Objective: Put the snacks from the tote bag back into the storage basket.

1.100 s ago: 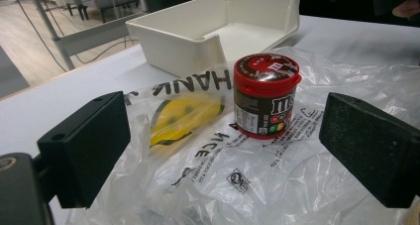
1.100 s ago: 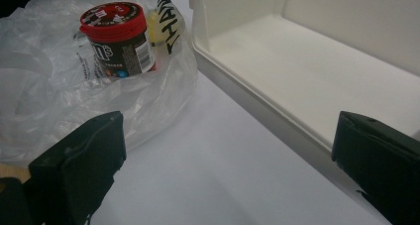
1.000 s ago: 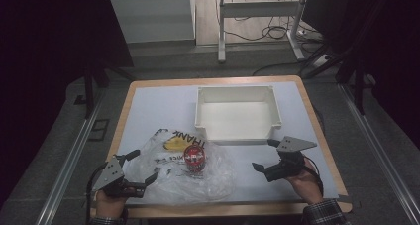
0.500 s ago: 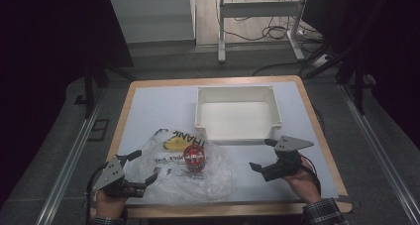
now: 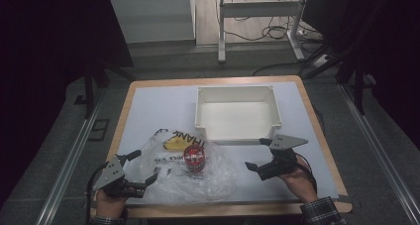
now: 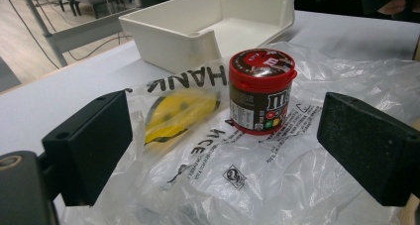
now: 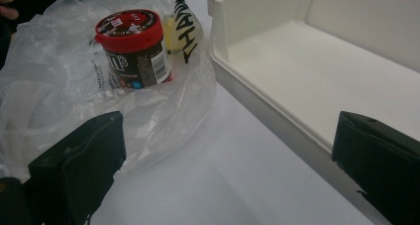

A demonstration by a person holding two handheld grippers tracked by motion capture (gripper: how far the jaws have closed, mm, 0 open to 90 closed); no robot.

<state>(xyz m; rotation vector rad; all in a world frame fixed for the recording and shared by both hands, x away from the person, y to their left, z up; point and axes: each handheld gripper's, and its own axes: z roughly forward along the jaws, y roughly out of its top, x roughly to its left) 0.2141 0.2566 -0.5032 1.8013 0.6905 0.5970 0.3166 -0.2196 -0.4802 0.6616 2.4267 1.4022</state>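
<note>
A dim room with floor cables surrounded the pale worktop point(image 5: 158, 103), where both wide-open grippers, left gripper point(image 5: 136, 166) at seven o'clock and right gripper point(image 5: 256, 154) at five, flanked a candy jar point(image 5: 194, 158) on a plastic bag point(image 5: 218, 173).

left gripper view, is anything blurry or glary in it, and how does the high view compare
Left gripper view: the candy jar is sharp, the near black tongs soft, and the plastic bag shows white glare on its creases. High view: the table is lit, the surroundings fall dark, and the jar label is too small to read.
</note>
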